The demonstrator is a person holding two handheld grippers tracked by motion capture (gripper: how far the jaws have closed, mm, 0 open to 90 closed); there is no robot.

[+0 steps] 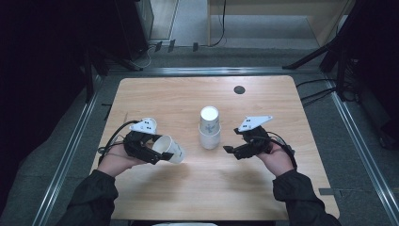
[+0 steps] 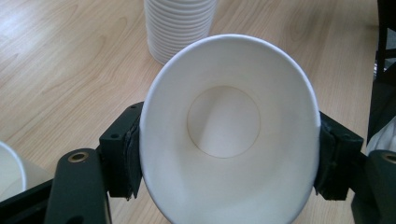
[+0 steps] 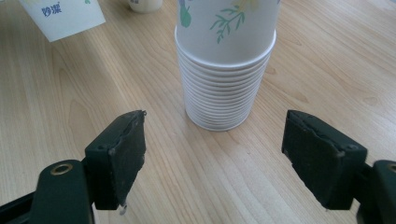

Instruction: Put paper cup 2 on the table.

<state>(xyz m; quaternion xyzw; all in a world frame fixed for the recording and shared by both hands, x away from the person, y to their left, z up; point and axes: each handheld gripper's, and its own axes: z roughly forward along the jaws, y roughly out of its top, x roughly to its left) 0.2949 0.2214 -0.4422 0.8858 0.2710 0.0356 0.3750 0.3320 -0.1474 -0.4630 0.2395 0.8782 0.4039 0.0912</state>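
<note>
The left gripper (image 1: pixel 157 155) clamps a white paper cup (image 1: pixel 170 149) lying sideways above the wooden worktop (image 1: pixel 263 188). The right gripper (image 1: pixel 229 149), jaws apart and empty, faces the stack of white paper cups (image 1: pixel 209 128) between them.

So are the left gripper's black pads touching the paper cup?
Touching. In the left gripper view both pads press the paper cup from either side, squeezing its rim into an oval.

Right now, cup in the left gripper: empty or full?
Empty. Left gripper view looks into the paper cup, squeezed oval between the left gripper pads, showing its bare bottom.
</note>
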